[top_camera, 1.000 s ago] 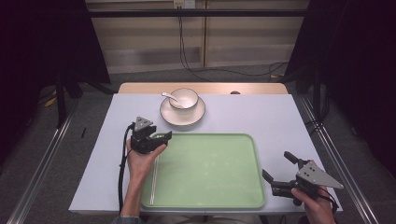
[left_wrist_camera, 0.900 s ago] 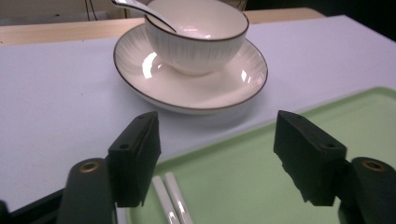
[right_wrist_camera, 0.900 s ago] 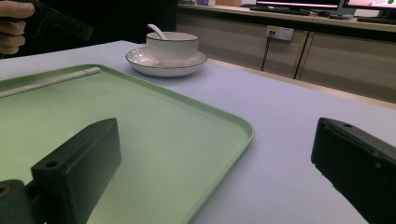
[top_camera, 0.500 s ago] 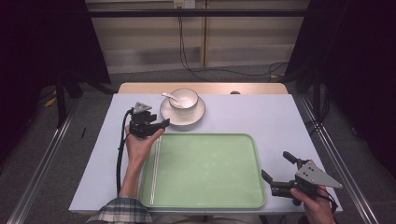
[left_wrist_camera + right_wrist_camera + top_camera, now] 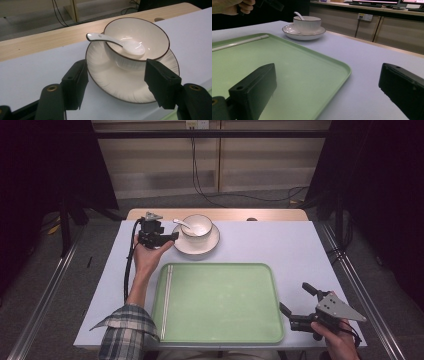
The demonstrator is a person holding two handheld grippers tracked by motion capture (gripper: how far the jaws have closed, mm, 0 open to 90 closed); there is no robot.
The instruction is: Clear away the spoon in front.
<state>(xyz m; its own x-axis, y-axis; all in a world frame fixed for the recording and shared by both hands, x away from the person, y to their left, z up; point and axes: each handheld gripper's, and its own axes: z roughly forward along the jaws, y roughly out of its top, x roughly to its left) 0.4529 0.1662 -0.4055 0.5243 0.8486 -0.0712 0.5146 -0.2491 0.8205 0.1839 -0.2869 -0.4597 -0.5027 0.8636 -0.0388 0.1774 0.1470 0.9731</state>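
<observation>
I've got the green tray (image 5: 220,302) sitting mid-table w/ nothing on it, and the saucer (image 5: 196,244) w/ bowl (image 5: 196,225) and white spoon (image 5: 181,224) just beyond it at the tray's 12 o'clock. My left forearm stretches fwd along the tray's 9 o'clock edge, hand raised, left gripper (image 5: 116,82) just beside the saucer at its 9 o'clock w/ jaws spread wide, straddling the near rim, not touching. Right gripper (image 5: 295,307) rests low at the tray's 4 o'clock corner, jaws also wide, holding nothing.
</observation>
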